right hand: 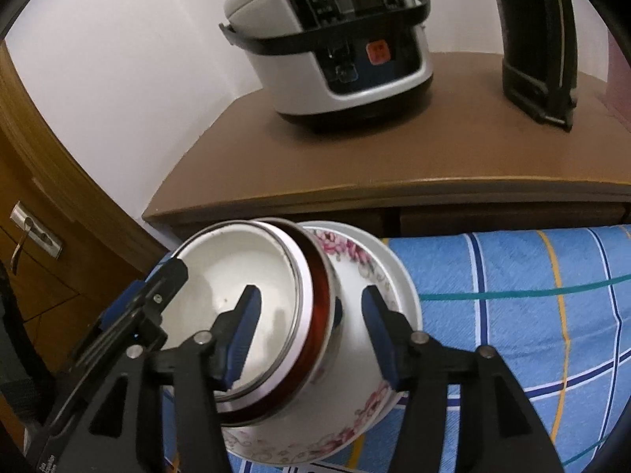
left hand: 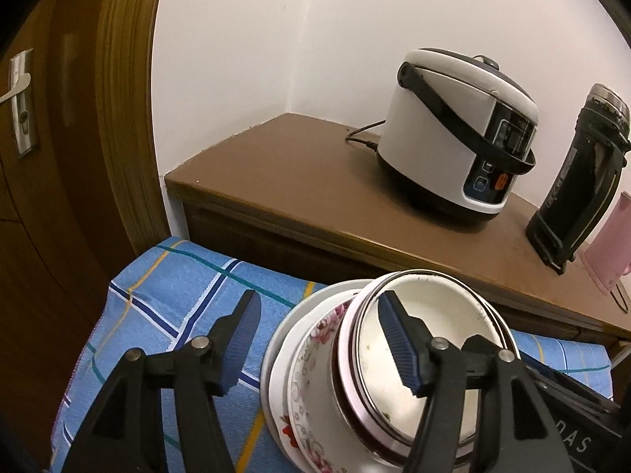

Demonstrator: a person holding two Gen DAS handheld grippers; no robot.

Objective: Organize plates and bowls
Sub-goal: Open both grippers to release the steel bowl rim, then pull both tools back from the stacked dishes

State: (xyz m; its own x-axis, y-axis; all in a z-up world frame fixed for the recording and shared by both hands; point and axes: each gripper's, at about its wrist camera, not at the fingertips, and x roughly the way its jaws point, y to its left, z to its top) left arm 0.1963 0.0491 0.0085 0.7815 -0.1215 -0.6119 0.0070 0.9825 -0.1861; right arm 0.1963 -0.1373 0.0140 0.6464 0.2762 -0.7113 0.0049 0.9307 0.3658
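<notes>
Between both pairs of fingers, a nested stack of dishes sits on the blue plaid cloth (left hand: 165, 315).

Largest to smallest: white plate (right hand: 398, 276) at the bottom, floral bowl (right hand: 355, 339), a red-walled bowl (right hand: 319, 299), then the white steel-rimmed bowl (left hand: 430, 315) on top. The left gripper (left hand: 319, 347) and right gripper (right hand: 311, 339) each stand open astride a rim, pads pressing nothing. Stacking looks done; I judge only withdrawal remains. The stack's near edge is cut off, so how squarely it sits is unclear.
</notes>
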